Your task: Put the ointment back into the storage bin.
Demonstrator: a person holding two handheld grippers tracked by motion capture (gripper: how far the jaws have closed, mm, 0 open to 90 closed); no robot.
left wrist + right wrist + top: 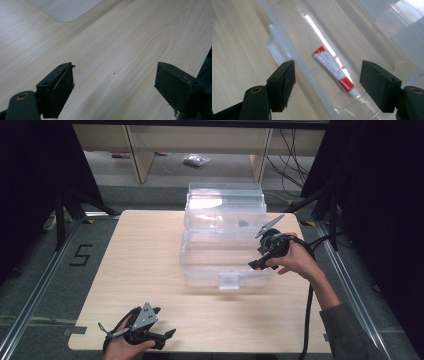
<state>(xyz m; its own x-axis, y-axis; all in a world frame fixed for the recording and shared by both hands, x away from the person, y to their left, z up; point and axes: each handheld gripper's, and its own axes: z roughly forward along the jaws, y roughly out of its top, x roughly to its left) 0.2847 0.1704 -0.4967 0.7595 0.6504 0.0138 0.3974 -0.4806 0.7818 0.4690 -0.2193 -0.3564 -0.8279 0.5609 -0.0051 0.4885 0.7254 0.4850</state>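
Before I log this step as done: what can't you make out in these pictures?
- Print on the tube: too small to read in the right gripper view.
- The tube in the high view: the clear box walls and glare hide it.
- Right gripper jaws, high view: hidden by its body and the hand.
- Left gripper: its view cuts off the box.

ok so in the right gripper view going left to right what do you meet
bare wooden table → left black jaw → near wall of the clear plastic box → red and white tube lying in the box → right black jaw
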